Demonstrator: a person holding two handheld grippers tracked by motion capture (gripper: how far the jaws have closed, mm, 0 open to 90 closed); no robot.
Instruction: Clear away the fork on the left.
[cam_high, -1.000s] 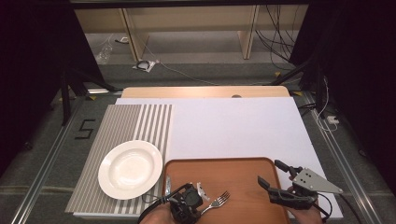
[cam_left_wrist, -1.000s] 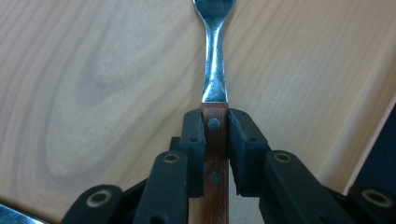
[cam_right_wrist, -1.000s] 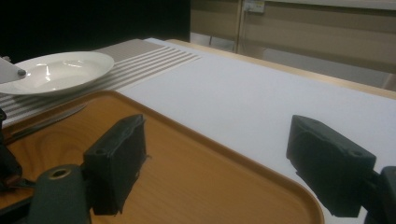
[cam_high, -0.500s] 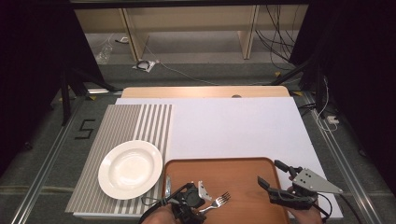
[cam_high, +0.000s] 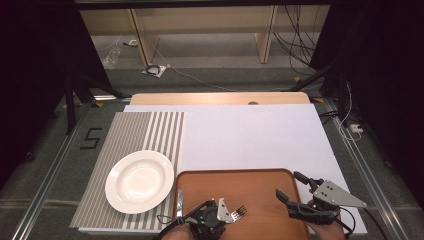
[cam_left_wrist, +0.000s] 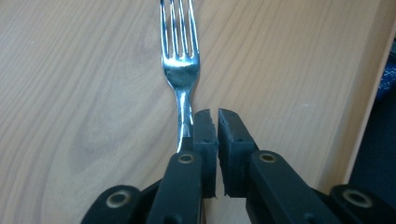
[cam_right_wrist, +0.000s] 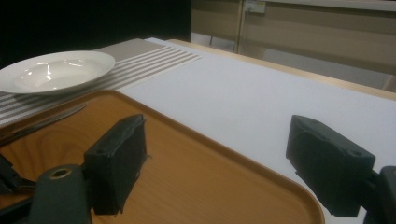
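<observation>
High view: a brown wooden tray (cam_high: 250, 180) lies at the near edge of the white tabletop (cam_high: 250, 135), toward its right corner. The left gripper (cam_high: 216, 216) is over the near left part of the tray. A silver metal fork (cam_high: 236, 212) lies there, with its prongs pointing to the right. The right gripper (cam_high: 292, 192) hovers at the near right corner of the tray, its jaws wide apart with nothing between them. A white round ceramic plate (cam_high: 139, 180) sits on a grey striped placemat (cam_high: 150, 130) at the left edge, and a metal knife (cam_high: 179, 199) lies along the left rim of the tray.

Left gripper view: the jaws have just been closing and are now almost together. The fork handle (cam_left_wrist: 185, 119) passes beside the left jaw, not between the two, so they hold nothing.

Right gripper view: the two black jaws stand far apart above the tray rim (cam_right_wrist: 243, 154), empty. The plate (cam_right_wrist: 56, 70) is far left.
</observation>
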